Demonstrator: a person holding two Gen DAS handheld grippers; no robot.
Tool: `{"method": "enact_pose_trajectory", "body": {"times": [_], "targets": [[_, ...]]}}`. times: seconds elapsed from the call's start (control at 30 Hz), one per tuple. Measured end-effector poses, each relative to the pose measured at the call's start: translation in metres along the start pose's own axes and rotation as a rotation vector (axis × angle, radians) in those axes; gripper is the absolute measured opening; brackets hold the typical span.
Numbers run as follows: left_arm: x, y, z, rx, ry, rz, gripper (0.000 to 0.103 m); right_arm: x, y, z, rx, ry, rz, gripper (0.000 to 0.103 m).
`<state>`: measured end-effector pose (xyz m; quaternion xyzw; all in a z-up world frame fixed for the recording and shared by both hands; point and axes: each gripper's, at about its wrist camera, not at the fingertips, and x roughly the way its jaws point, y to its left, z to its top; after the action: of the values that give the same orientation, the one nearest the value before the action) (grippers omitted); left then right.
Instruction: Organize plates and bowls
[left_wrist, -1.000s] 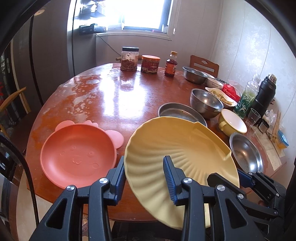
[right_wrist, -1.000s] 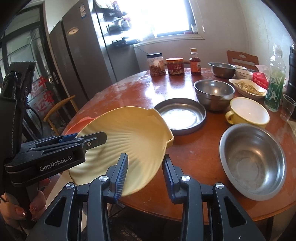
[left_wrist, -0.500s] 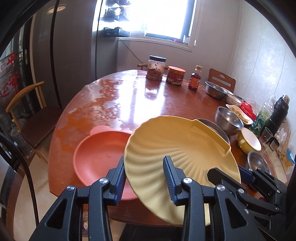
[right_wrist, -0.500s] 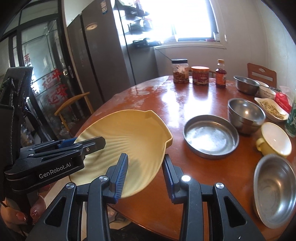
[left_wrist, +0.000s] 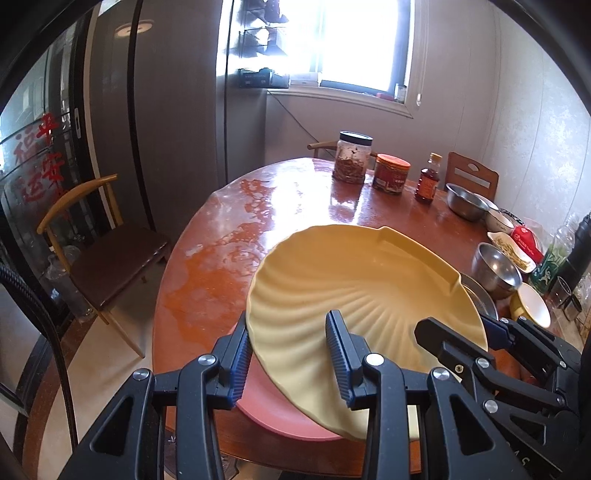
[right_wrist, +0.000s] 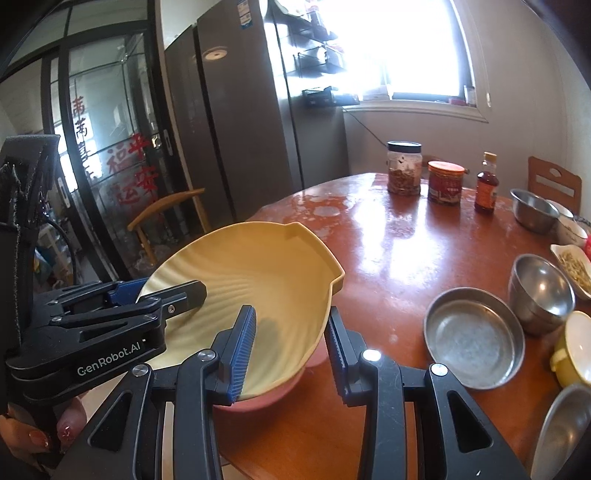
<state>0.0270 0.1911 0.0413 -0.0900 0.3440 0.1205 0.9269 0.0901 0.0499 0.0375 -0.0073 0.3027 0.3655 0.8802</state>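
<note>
Left wrist view, yellow shell plate (left_wrist: 354, 280) edge between left tool (left_wrist: 288, 354) fingers

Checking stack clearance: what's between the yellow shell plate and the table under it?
The pink plate lies on the table directly beneath the yellow shell plate; its edge shows below the yellow rim in both wrist views.

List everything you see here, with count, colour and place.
Yellow plate: one, yellow, held tilted over pink plate.
Pink plate: one, pink, table's near edge.
Pan: one, steel, right of plates.
Bowls: three, steel, table's right side.
Cup: one, yellow, right edge.
Jar: one, clear, far edge.
Tin: one, red, beside jar.
Bottle: one, brown, beside tin.
Table: one, red-brown, round.
Fridge: one, grey, left.
Left gripper: black, jaws shut on yellow plate.
Right gripper: black, jaws shut on yellow plate.
</note>
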Motion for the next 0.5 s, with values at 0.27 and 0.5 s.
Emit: {"method": "enact_pose_trajectory", "body": {"times": [0.27, 0.5], "targets": [[0.019, 0.018, -0.016, -0.045, 0.045, 0.023, 0.039, 0.03, 0.011, -0.007, -0.028, 0.058, 0.017, 0.04], [0.038, 0.025, -0.033, -0.071, 0.086, 0.036, 0.039, 0.049, 0.015, -0.02, -0.04, 0.11, 0.02, 0.04]]}}
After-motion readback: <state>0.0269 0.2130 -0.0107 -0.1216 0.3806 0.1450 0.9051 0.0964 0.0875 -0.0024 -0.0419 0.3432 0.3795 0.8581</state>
